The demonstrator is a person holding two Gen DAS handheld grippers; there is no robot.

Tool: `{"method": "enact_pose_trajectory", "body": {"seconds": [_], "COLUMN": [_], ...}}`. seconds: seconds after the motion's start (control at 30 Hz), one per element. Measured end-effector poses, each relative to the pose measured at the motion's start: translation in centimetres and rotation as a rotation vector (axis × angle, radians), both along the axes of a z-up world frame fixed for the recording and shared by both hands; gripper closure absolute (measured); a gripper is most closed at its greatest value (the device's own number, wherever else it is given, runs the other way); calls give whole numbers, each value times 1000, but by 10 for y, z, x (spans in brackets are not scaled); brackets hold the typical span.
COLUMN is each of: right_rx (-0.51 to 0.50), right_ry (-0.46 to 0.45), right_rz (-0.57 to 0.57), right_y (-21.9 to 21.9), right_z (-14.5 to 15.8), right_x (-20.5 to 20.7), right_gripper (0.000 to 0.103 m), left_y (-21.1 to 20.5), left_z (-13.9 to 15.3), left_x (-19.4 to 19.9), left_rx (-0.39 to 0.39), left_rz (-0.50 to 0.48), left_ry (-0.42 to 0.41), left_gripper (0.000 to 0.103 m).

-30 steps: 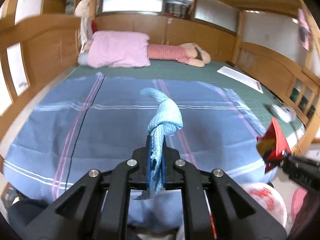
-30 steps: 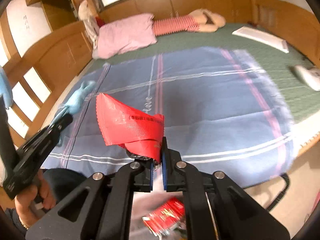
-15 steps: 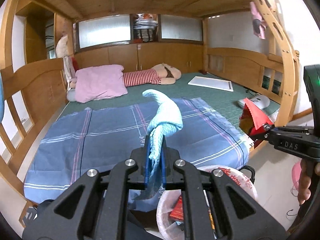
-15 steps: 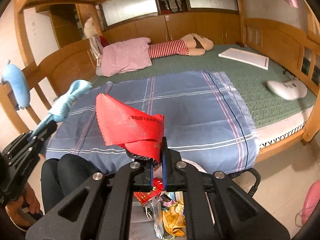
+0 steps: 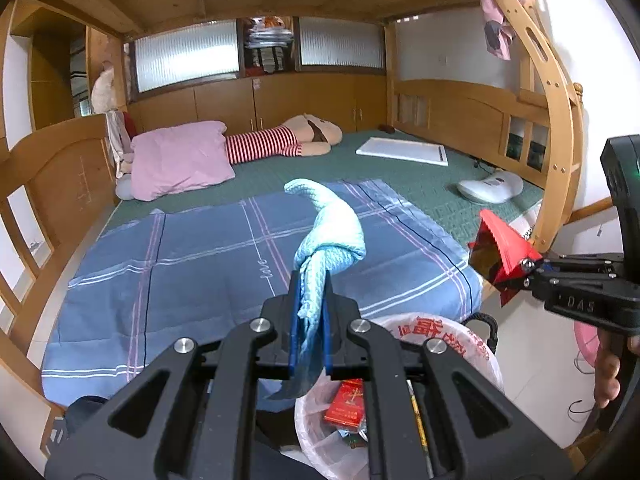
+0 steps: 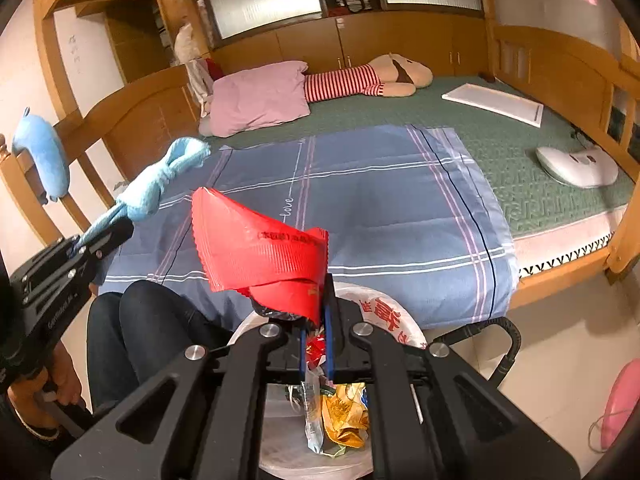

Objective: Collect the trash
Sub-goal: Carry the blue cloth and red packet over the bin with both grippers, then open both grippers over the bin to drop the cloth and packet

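Observation:
My left gripper [image 5: 311,292] is shut on a light blue knitted cloth [image 5: 332,232], held above the trash bin [image 5: 476,344]. The cloth also shows at the left of the right wrist view [image 6: 160,184]. My right gripper [image 6: 316,320] is shut on a red crinkled wrapper [image 6: 260,252], above the same bin [image 6: 384,312], which has a white bag with red print and holds several wrappers. The wrapper shows in the left wrist view [image 5: 504,252] to the right of the bin.
A bed with a blue plaid sheet [image 5: 224,260] lies beyond the bin. On it are a pink pillow [image 5: 180,164], a striped plush toy [image 5: 280,144], a white board [image 5: 404,150] and a white device [image 5: 490,186]. My knees [image 6: 148,332] are left of the bin.
Both grippers have pulled back from the bed and now hang over the trash bin, which has come into view below them. Both grips are unchanged.

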State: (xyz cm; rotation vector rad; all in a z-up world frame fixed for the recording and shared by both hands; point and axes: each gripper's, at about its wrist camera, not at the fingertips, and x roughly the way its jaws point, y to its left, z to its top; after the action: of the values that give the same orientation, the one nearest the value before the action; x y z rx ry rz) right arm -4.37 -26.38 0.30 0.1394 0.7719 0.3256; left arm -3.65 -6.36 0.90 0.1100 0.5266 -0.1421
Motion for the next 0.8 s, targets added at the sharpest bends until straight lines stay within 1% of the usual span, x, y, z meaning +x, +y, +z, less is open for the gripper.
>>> {"method": "enact_pose_trajectory", "body": {"seconds": [0.1, 0.17, 0.27, 0.37, 0.4, 0.47, 0.53, 0.6, 0.67, 0.73, 0.77, 0.8], "right_rx": [4, 5, 11, 12, 14, 16, 15, 10, 6, -4, -11, -21], "right_ry": [9, 16, 26, 32, 33, 38, 49, 63, 79, 99, 104, 114], "right_rz": [-12, -21, -30, -31, -30, -28, -23, -22, -16, 0, 5, 11], "right_y": [-4, -8, -10, -11, -11, -10, -8, -5, -2, 6, 9, 13], "right_z": [-5, -8, -11, -12, -13, -14, -16, -19, -23, -28, -31, -33], "right_x": [0, 0, 0, 0, 0, 0, 1, 4, 6, 8, 8, 9], "right_gripper": [95, 95, 95, 95, 95, 95, 95, 95, 95, 95, 95, 95], "left_y": [-1, -2, -7, -13, -14, -15, -14, -10, -7, -1, 2, 4], "left_z": [-10, -27, -53, -68, -71, -72, -71, -68, -62, -54, -47, -42], "left_x": [7, 21, 37, 41, 41, 41, 39, 37, 35, 30, 26, 23], "left_rx": [-16, -46, -64, -54, -56, -56, -60, -74, -76, -79, -80, -79], "left_rz": [-34, -76, -104, -123, -127, -133, -122, -109, -90, -62, -43, -30], "left_ry": [53, 138, 252, 299, 304, 305, 289, 275, 259, 226, 196, 175], "left_gripper": [94, 94, 94, 94, 92, 76, 45, 37, 34, 28, 25, 20]}}
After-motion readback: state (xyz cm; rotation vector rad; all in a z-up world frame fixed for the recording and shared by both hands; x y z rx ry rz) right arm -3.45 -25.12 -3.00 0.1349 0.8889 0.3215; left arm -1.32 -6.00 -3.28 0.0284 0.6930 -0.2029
